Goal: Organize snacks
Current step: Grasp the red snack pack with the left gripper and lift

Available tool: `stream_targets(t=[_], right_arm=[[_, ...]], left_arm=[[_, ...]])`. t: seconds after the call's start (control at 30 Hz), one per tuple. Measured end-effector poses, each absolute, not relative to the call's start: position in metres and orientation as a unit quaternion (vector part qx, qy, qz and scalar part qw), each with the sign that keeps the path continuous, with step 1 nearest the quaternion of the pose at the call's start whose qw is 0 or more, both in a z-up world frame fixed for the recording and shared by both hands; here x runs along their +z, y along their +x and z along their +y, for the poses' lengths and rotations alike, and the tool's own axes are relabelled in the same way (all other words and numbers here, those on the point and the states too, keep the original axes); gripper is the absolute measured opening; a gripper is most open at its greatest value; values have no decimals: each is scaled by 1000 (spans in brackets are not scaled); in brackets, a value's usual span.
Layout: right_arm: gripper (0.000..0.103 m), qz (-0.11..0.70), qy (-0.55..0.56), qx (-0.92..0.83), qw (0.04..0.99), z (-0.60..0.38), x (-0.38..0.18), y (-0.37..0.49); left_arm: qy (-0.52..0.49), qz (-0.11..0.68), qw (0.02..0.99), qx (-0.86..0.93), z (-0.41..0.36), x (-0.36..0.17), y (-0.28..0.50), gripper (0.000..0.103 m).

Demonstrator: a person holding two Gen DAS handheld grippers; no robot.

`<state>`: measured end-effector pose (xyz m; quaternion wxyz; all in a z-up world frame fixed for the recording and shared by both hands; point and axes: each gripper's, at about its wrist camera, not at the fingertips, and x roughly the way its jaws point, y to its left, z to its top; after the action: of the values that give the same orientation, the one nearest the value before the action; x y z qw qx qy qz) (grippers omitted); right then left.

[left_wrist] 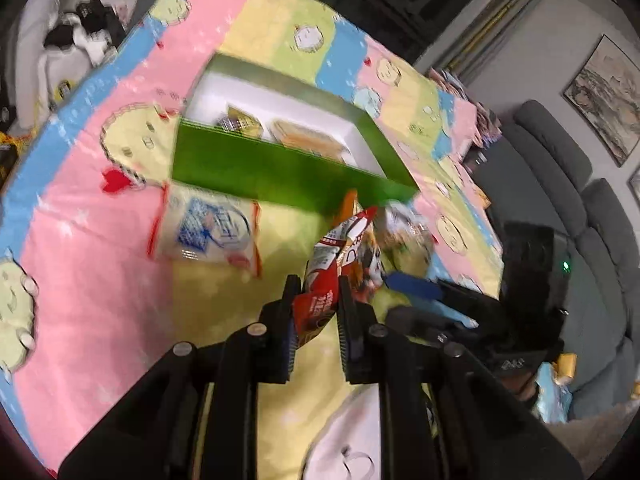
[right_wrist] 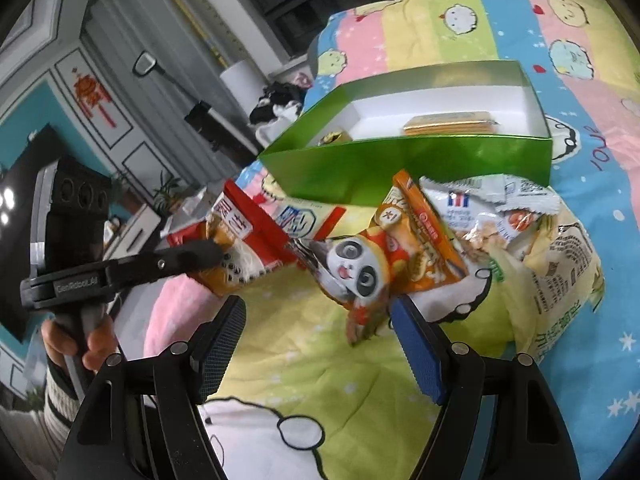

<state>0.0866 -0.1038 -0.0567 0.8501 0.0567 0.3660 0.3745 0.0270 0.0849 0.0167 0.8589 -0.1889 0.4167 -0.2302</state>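
Observation:
My left gripper [left_wrist: 318, 284] is shut on a red snack packet [left_wrist: 332, 252], lifted a little above the quilt. In the right wrist view the same red packet [right_wrist: 240, 236] hangs in the left gripper [right_wrist: 216, 254] at the left. My right gripper [right_wrist: 320, 320] stands open over the quilt, just short of an orange panda packet [right_wrist: 376, 256], with nothing between its fingers. Behind lies an open green box [left_wrist: 280, 176] with a white inside; a gold packet [right_wrist: 448, 122] and a small dark one [right_wrist: 334, 136] lie in the box [right_wrist: 400, 164].
A white and blue packet [left_wrist: 208, 232] lies in front of the box at the left. A silver-white packet [right_wrist: 492, 208] and a large pale yellow bag [right_wrist: 560, 264] lie right of the panda packet. A hand [right_wrist: 92, 344] holds the left gripper's handle. The cartoon quilt [left_wrist: 100, 280] ends at a grey sofa [left_wrist: 600, 208].

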Motion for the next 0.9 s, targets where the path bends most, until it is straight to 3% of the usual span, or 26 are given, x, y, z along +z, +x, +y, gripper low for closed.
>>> stream_targets(t=[0.37, 0.43, 0.67, 0.9], right_arm=[[77, 372, 75, 439, 814, -90, -68, 86], [69, 378, 68, 449, 806, -82, -71, 85], [27, 415, 52, 443, 793, -70, -89, 89], [23, 435, 58, 441, 783, -68, -98, 93]], left_arm=[[-179, 462, 828, -264, 76, -5, -1, 18], [-179, 474, 824, -255, 74, -12, 4, 18], [-197, 499, 814, -225, 81, -32, 17, 28], [-173, 499, 825, -199, 81, -29, 14, 35]])
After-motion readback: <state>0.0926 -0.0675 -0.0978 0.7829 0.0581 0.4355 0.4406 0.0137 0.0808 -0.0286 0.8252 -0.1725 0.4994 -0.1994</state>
